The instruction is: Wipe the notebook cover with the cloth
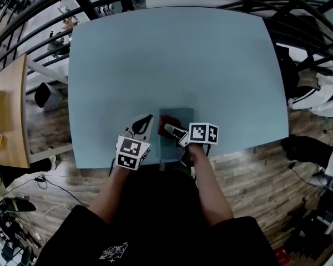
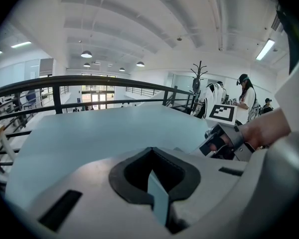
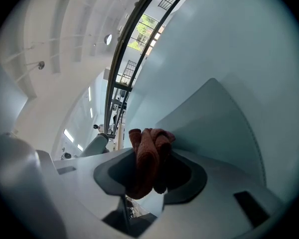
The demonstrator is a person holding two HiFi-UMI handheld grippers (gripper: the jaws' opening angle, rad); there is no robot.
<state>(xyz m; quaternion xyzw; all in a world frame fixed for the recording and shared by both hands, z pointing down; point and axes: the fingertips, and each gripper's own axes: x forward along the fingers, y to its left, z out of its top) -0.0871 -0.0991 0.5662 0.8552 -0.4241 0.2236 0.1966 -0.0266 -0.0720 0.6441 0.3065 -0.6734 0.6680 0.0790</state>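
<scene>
No legible text, numbers or brand names in any view.

Closest candidates:
- Marker cube [image 1: 131,153] on the left gripper [image 1: 146,121]: square black-and-white coded patterns, no letters or digits.
- Marker cube [image 1: 203,133] on the right gripper [image 1: 169,129]: same kind of pattern. One face also shows in the left gripper view [image 2: 222,112], again only blocks.
- White print [image 1: 114,252] on the person's black shirt, head view: a small graphic, too small to read.

Background room in the left gripper view: any signage is too small and blurred to make out.
</scene>
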